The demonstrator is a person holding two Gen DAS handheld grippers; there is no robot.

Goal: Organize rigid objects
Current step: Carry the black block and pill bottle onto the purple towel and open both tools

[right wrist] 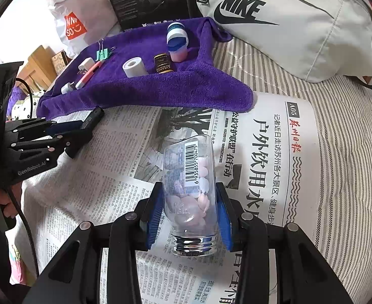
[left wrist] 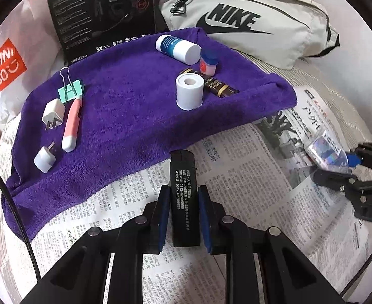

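On a bed spread with newspaper (right wrist: 125, 177), I hold one thing in each claw: my left gripper (left wrist: 182, 217) is closed almost fully on a slim black lighter (left wrist: 184, 197), its blue pads (left wrist: 163, 217) pressed to both long sides, while my right gripper (right wrist: 189, 217) is clamped part-way open around a clear glass bottle (right wrist: 189, 192) of pink and white tablets, pads gripping near the threaded, capless neck. Both items sit over the newspaper, just short of the near edge of the purple towel (left wrist: 125, 116), where the sorted goods lie: two white chargers (left wrist: 53, 112), a pink pen (left wrist: 72, 124) and a green binder clip (left wrist: 70, 90) toward the left edge, and a white roll (left wrist: 189, 90), a dark gold-lettered box (left wrist: 220, 86), a pink jar with a blue lid (left wrist: 208, 63) and a white-and-blue bottle (left wrist: 177, 48) toward the far right corner. The risks, as I judge them: the bottle appears open at the mouth, so tilting that end downward could spill tablets; smooth glass may slide in the pads; the soft, sloping towel could let either piece roll or topple against the standing roll.
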